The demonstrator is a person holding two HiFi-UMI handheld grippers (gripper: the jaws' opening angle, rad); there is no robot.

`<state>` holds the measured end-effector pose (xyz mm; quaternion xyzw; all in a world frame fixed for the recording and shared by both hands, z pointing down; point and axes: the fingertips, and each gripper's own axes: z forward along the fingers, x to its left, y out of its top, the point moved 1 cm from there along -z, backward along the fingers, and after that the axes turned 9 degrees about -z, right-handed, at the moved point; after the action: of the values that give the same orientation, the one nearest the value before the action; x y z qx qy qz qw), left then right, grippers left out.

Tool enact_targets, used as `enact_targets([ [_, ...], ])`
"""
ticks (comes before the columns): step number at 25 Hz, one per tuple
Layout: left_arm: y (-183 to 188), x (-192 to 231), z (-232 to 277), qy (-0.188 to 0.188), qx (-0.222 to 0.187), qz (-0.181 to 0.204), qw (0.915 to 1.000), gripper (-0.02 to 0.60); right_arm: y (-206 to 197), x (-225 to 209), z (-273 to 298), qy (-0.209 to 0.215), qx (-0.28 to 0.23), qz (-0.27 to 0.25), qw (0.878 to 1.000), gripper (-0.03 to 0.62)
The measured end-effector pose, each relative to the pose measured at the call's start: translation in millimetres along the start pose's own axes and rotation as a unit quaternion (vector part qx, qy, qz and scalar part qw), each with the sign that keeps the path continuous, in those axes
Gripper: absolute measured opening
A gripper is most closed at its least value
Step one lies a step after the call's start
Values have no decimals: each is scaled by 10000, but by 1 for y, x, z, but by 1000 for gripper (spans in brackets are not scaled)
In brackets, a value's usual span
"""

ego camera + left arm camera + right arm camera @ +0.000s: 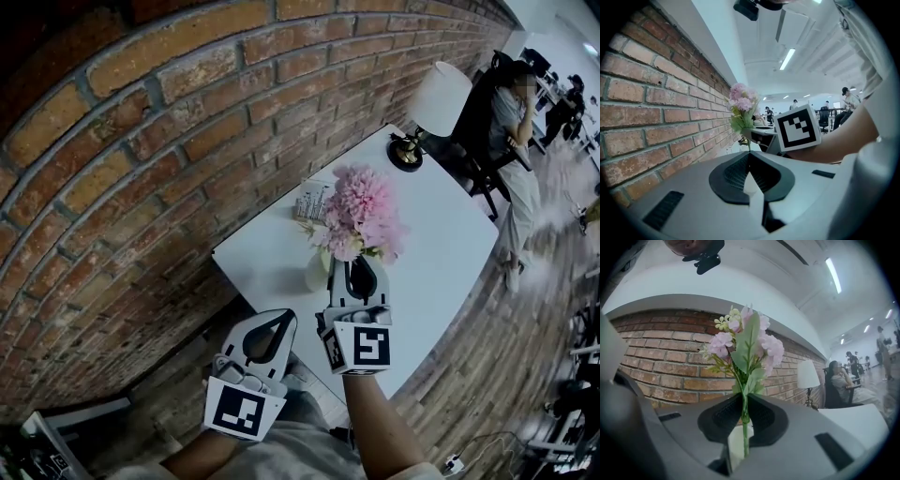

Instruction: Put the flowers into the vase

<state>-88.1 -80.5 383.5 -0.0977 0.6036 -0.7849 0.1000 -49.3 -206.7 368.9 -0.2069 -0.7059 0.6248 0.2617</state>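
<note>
A bunch of pink flowers [361, 217] with green leaves stands over the near part of the white table [450, 234]. My right gripper [360, 259] is shut on its thin green stem [744, 425], just below the leaves. In the right gripper view the blooms [745, 345] rise above the jaws. A pale vase [317, 272] stands on the table directly under and left of the bunch, and its pale top [735, 444] shows through the gap below the jaws. My left gripper [291, 316] hangs off the table's near corner, shut with nothing in it [749, 153].
A brick wall [141, 187] runs along the table's left side. A white-shaded lamp [436, 98] stands at the far end, with a small printed packet [309, 202] near the wall. A person [514, 122] sits on a chair beyond the table. Wood floor lies to the right.
</note>
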Motion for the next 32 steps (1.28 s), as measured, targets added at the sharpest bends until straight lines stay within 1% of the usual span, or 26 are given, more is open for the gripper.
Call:
enact_targets([
  [10,-6,-1,3,27,88,-9,10000,3,-30,4,-3,37,243,-23,9997,46],
  [20,-7,-3,1,61,108,-14,9999,3,-49,6,-5,96,471,-30,9988,55],
  [26,-6,-7,4,19,90,-22,10000,3,-52,9,-7,357,543,136,9978,91],
  [28,-5,-9,6,-7,71,-12,10000,3,-51,10,-8,433,527,168,9975,117],
  [32,-5,-12,7,-37,81,-9,10000,3,-50,11,-9,522,567,47,9970,168],
])
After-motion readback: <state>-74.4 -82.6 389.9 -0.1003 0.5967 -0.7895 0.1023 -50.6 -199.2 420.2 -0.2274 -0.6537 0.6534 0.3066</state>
